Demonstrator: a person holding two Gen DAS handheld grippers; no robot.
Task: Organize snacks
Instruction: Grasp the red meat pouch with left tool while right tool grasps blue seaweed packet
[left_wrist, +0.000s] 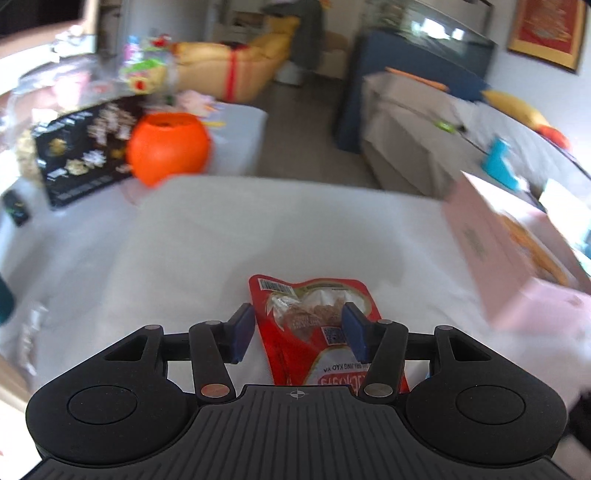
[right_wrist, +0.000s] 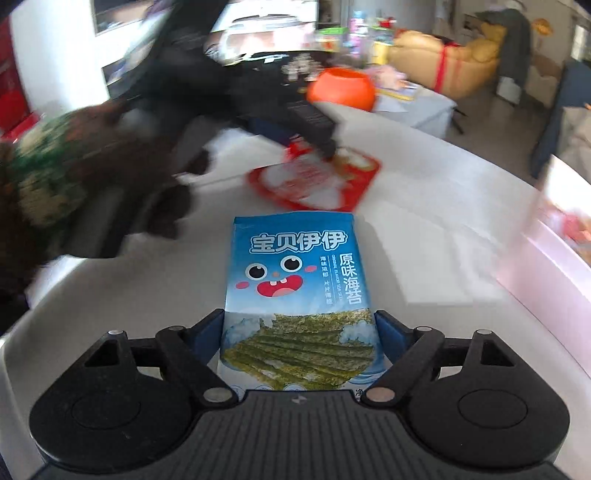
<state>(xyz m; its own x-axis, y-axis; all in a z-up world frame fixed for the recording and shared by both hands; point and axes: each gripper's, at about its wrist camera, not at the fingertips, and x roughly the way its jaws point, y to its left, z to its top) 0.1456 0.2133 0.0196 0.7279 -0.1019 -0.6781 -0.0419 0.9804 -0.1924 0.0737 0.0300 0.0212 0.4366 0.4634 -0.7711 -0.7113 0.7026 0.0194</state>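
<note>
In the left wrist view my left gripper (left_wrist: 298, 328) is shut on a red snack pouch (left_wrist: 314, 332), its blue pads pressing the pouch's two sides above the white table (left_wrist: 258, 229). In the right wrist view my right gripper (right_wrist: 301, 332) is shut on a blue seaweed packet (right_wrist: 299, 291), which stands between the pads. Ahead of it the blurred left gripper (right_wrist: 317, 129) holds the red pouch (right_wrist: 314, 181) over the table. A pink box (left_wrist: 517, 266) sits at the right; its pink wall (right_wrist: 554, 251) also shows in the right wrist view.
An orange bowl-shaped container (left_wrist: 168, 147) and a black printed box (left_wrist: 74, 155) stand at the table's far left. The person's sleeve (right_wrist: 55, 177) fills the left of the right wrist view. A sofa and furniture lie beyond the table.
</note>
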